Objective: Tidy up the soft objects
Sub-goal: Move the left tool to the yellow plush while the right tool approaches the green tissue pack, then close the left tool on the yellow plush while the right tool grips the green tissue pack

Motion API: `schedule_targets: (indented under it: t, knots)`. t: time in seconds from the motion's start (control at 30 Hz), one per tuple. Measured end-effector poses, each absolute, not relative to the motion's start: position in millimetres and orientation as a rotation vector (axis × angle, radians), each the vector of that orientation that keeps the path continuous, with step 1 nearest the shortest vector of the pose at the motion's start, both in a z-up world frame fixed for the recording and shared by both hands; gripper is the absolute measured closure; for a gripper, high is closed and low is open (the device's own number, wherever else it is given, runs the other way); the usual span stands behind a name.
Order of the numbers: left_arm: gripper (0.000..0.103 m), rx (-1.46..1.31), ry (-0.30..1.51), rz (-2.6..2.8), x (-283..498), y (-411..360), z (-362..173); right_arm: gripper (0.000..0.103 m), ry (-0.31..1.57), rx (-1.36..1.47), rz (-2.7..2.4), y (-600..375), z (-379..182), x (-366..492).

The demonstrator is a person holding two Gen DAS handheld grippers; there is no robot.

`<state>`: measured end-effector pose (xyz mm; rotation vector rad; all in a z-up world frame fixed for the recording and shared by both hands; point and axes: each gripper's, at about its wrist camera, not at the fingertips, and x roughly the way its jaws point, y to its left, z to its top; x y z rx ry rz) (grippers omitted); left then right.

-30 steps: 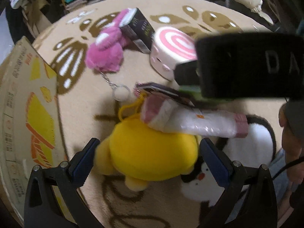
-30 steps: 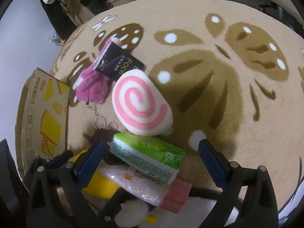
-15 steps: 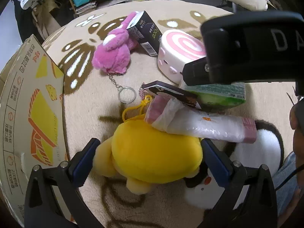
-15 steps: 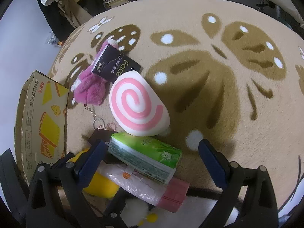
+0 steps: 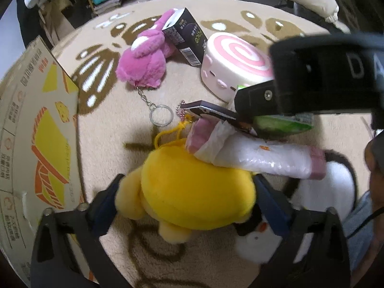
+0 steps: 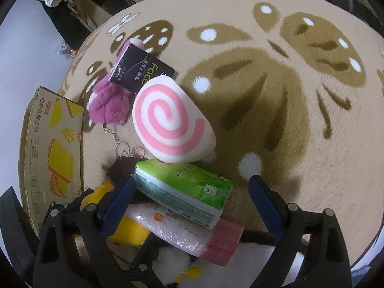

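The left tool [image 5: 187, 200], wide open, straddles the yellow plush [image 5: 192, 192] at lower centre. The right tool [image 6: 192, 199], also open, frames the green tissue pack [image 6: 184, 189] without holding it.

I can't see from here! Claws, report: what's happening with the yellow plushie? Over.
Left claw open, straddling round yellow plush toy. Right claw open over green tissue pack. Clear-wrapped pink roll lies across the plush.

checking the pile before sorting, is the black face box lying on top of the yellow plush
No, the black box leans on the pink plush far from the yellow plush.
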<state>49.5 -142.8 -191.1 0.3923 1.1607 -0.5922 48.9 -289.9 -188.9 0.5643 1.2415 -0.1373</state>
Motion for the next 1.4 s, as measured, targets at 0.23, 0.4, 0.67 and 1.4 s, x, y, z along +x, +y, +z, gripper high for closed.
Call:
schedule_targets:
  t: [0.23,0.4,0.67,1.4]
  knots:
    - [0.022,0.361,1.168,-0.604,54,-139,-187,0.003,1.248,0.629,-0.131,-296,-195,48]
    - [0.024,0.339,1.184,-0.608,54,-138,-188,0.003,1.234,0.672,-0.120,-299,-198,48]
    - [0.024,0.353,1.166,-0.567,55,-128,-187,0.003,1.216,0.705,-0.097,-295,-200,51]
    - [0.027,0.338,1.164,-0.522,57,-127,-181,0.010,1.216,0.770,-0.082,-292,-198,45]
